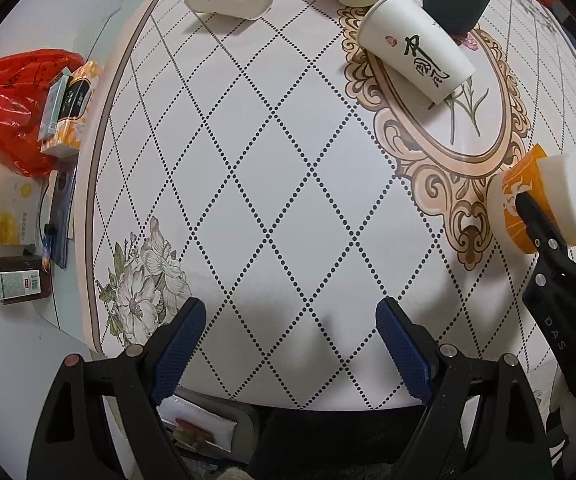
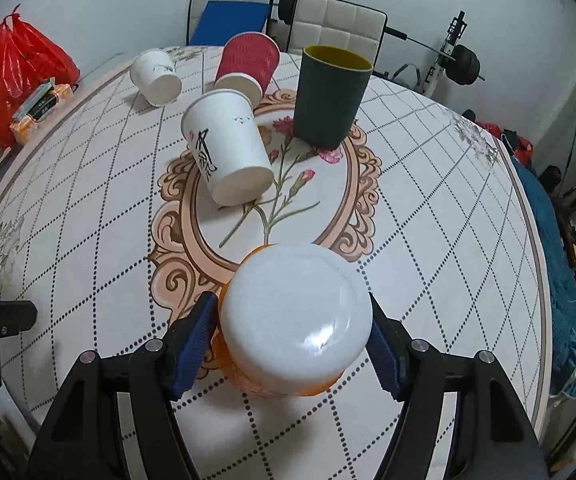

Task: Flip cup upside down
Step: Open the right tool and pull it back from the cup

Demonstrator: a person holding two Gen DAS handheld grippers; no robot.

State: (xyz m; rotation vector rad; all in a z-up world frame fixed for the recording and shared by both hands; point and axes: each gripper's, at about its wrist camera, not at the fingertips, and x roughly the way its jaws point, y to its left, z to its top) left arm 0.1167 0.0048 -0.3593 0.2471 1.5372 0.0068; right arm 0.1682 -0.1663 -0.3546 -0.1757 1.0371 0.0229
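While its blue pads press against both sides of the orange cup (image 2: 288, 340), the right gripper (image 2: 292, 336) holds that cup near the 6 o'clock edge of the right wrist view, with the cup's white base turned toward the lens and its mouth apparently pointing down at the patterned tablecloth (image 2: 428, 220). From the left wrist view the same cup (image 1: 544, 204) sits at about 3 o'clock, pinched and seemingly raised just off the cloth, though contact cannot be confirmed. The left gripper (image 1: 292, 344) hangs spread wide and empty at 6 o'clock over the dotted diamond pattern. Farther out, a white cup with black calligraphy (image 2: 227, 152) lies on its side at 11 o'clock, a dark upright cup (image 2: 332, 96) stands at 12 o'clock, and a red ribbed cup (image 2: 247, 64) and a plain white cup (image 2: 155, 76) lie tipped beyond them. The flip itself looks largely made; the step in hand is probably setting the inverted cup down. That would call for lowering it level so the rim meets the cloth all around, then easing the pads apart without nudging it.
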